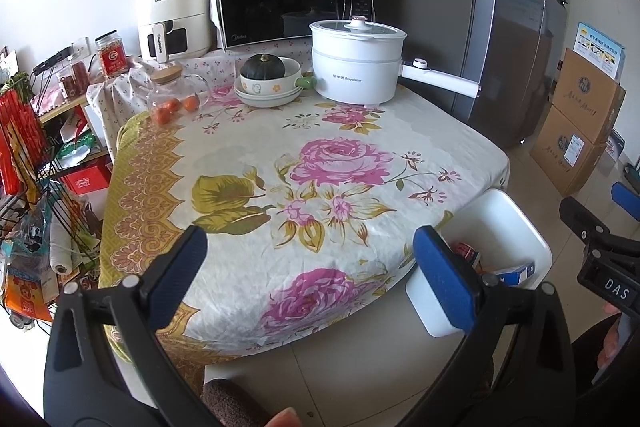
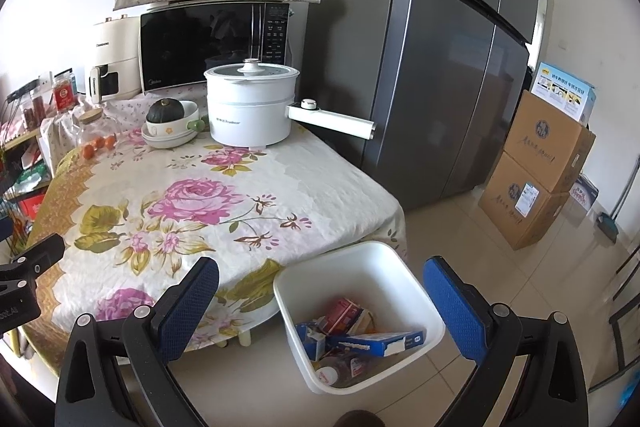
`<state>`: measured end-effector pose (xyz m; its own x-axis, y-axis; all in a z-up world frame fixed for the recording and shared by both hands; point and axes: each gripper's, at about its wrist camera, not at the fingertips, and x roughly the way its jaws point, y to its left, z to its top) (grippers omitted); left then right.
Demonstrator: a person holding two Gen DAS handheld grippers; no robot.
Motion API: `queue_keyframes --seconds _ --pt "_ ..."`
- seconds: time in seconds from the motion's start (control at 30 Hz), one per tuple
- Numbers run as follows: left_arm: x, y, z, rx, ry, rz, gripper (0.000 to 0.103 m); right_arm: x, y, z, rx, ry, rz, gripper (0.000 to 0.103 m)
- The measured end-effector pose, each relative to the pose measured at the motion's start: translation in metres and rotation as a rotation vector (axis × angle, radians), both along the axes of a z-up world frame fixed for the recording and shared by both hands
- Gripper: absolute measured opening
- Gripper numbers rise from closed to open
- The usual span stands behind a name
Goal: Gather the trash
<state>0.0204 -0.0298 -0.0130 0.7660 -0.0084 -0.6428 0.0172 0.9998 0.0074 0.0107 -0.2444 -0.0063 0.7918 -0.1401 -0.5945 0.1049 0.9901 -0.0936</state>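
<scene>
Beside the table's near right corner, on the tiled floor [image 2: 500, 267], stands a white bin [image 2: 404, 281], upright and just clear of the hanging tablecloth [image 1: 248, 131]. Inside the bin lies the trash: a long blue box [image 2: 378, 343], a red-and-white carton [image 2: 344, 311], a small blue-and-white carton [image 2: 312, 341] and a clear bottle with a white cap [image 2: 340, 367], all piled together at the bottom. From the left wrist view only part of the bin [image 1: 516, 227] shows, half hidden behind a finger.

The left gripper [image 1: 310, 267] hovers above the near edge of the table with its jaws spread wide and nothing between them. The right gripper [image 2: 320, 301] hangs over the bin's near side, jaws likewise spread and holding nothing.

The central area of the tablecloth carries no loose items. Along the far side stand a white pot [image 1: 356, 61] with a lid and side handle, stacked bowls [image 1: 270, 89] holding a dark green squash [image 1: 262, 67], and a glass jug [image 1: 172, 93] with a cork lid and orange fruit inside. Behind these sit a microwave [image 1: 294, 1] under a floral cloth and a cream air fryer [image 1: 172, 15]. A grey fridge [image 2: 436, 47] stands to the right of the table, with stacked cardboard boxes [image 2: 540, 167] further right on the floor. A cluttered wire rack [image 1: 36, 163] occupies the left.
</scene>
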Motion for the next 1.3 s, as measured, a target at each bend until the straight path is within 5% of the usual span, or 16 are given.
queue_keyframes --seconds 1.3 --pt "-0.0012 -0.0012 -0.0015 -0.007 0.011 -0.005 0.102 -0.0019 0.0025 0.0007 0.005 0.005 0.004 0.103"
